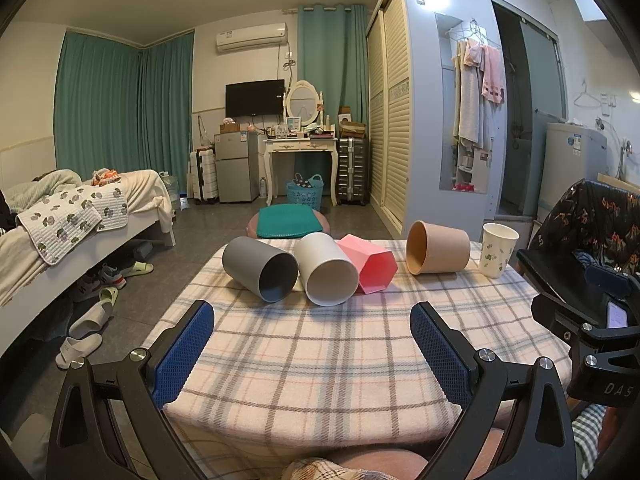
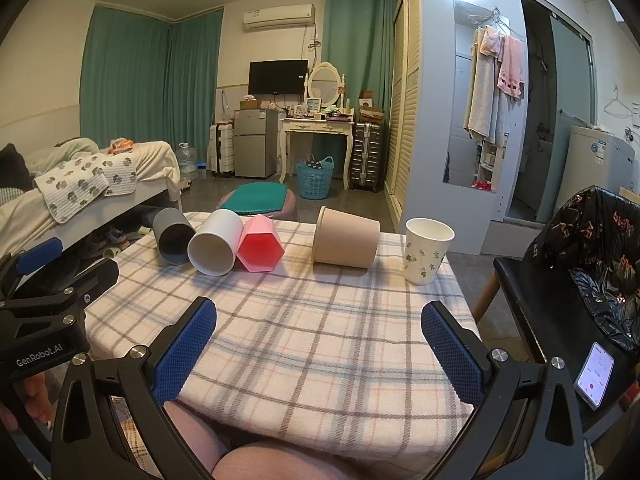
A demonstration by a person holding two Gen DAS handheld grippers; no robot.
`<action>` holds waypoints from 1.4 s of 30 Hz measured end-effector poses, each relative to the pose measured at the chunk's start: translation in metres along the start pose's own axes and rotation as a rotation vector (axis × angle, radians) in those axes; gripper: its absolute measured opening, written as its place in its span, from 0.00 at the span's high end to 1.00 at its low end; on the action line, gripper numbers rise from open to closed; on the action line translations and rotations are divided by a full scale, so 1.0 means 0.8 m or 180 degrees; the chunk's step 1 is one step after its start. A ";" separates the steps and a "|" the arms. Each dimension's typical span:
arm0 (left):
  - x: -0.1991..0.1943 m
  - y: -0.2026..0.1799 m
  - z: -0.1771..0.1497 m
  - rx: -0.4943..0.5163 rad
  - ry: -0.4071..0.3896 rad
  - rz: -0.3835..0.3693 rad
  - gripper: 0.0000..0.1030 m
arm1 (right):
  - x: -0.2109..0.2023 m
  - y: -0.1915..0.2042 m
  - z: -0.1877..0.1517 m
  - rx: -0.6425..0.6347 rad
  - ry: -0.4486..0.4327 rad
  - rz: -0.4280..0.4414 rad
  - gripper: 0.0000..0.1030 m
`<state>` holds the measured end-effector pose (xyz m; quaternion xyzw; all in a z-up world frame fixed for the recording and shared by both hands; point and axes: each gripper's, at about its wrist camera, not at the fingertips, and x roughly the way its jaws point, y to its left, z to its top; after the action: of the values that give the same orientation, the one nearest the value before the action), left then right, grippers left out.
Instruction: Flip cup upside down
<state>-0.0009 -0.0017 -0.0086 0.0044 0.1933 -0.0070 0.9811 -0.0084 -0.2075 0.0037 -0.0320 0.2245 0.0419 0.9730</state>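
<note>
Several cups rest on a plaid-covered table (image 1: 320, 352) (image 2: 320, 340). A grey cup (image 1: 260, 268) (image 2: 173, 236), a white cup (image 1: 327, 268) (image 2: 216, 242), a pink hexagonal cup (image 1: 370, 266) (image 2: 260, 246) and a tan cup (image 1: 437, 247) (image 2: 346, 237) all lie on their sides. A paper cup with green print (image 1: 498, 250) (image 2: 427, 250) stands upright at the right. My left gripper (image 1: 312, 344) is open and empty, near the table's front edge. My right gripper (image 2: 318, 344) is open and empty, also short of the cups.
A black chair with a patterned black bag (image 2: 592, 248) stands right of the table, with a phone (image 2: 595, 374) on it. A bed (image 1: 60, 232) lies at the left. A stool with a green cushion (image 1: 288, 222) sits beyond the table.
</note>
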 end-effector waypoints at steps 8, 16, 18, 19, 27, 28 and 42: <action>0.000 0.001 0.001 0.0000 -0.0001 0.0000 0.01 | 0.000 0.001 0.000 0.0001 -0.0005 -0.0004 0.00; 0.000 0.001 0.001 0.0000 0.0002 0.0000 0.01 | 0.000 0.003 0.002 -0.0014 -0.0010 0.0004 0.00; 0.000 0.001 0.000 0.0004 -0.0002 0.0001 0.01 | 0.000 0.004 0.004 -0.0018 -0.0014 0.0004 0.00; 0.000 0.002 0.001 0.0002 -0.0003 0.0002 0.01 | -0.001 0.004 0.004 -0.0020 -0.0013 0.0006 0.00; 0.000 0.002 0.001 -0.0002 0.0001 -0.0004 0.01 | -0.004 0.008 0.010 -0.0079 -0.0026 0.0017 0.00; 0.000 0.002 0.001 -0.0002 0.0009 0.0001 0.01 | -0.004 0.008 0.010 -0.0088 -0.0024 0.0020 0.00; 0.047 -0.010 0.068 0.0013 0.0151 0.0244 0.01 | 0.049 -0.025 0.079 -0.0862 0.0265 0.0372 0.00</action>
<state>0.0547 -0.0107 0.0273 0.0139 0.2162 0.0303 0.9758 0.0563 -0.2196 0.0439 -0.1515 0.2584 0.1270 0.9456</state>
